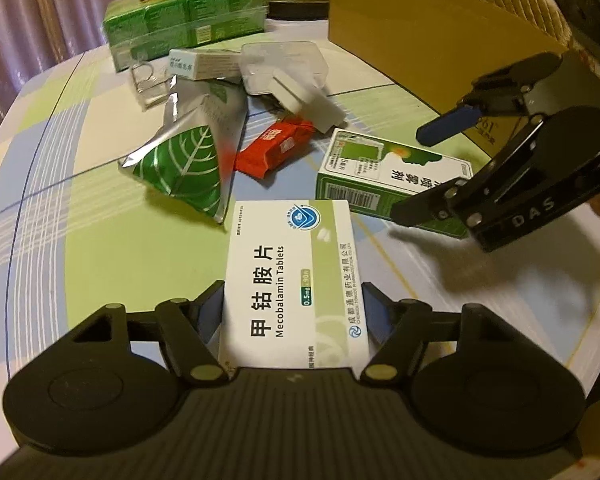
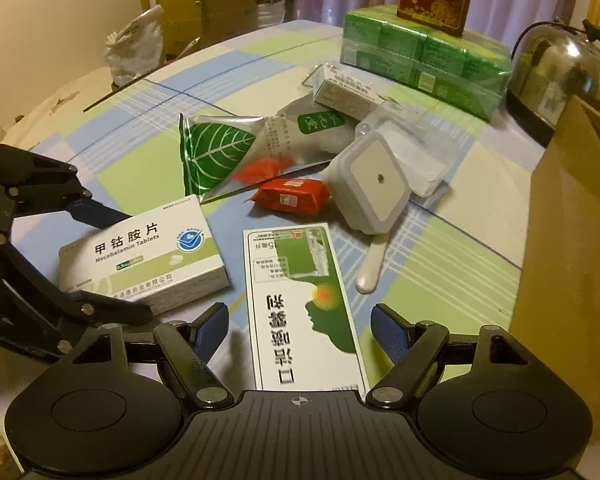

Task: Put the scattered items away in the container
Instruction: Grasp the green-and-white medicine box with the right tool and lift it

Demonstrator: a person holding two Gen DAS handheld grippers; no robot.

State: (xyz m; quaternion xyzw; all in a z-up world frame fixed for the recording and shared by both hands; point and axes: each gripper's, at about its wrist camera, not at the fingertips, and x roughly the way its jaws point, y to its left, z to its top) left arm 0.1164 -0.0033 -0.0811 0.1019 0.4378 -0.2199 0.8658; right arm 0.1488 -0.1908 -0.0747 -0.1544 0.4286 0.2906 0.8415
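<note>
A white and green Mecobalamin tablet box (image 1: 296, 276) (image 2: 144, 256) lies on the checked tablecloth between the fingers of my left gripper (image 1: 294, 300) (image 2: 130, 264). The gripper is open, and its pads sit close against the box's long sides. My right gripper (image 2: 300, 320) (image 1: 430, 166) is open and straddles a green and white spray box (image 2: 300, 288) (image 1: 380, 176), with a gap on each side. The brown cardboard container (image 1: 420, 32) (image 2: 572, 240) stands at the table's right.
Beyond the two boxes lie a silver leaf-print pouch (image 2: 228, 148), a red packet (image 2: 292, 196), a white plug-in night light (image 2: 372, 184), a small white carton (image 1: 204, 62) and a clear case (image 1: 284, 60). A green tissue pack (image 2: 424, 52) and a steel kettle (image 2: 560, 76) stand behind.
</note>
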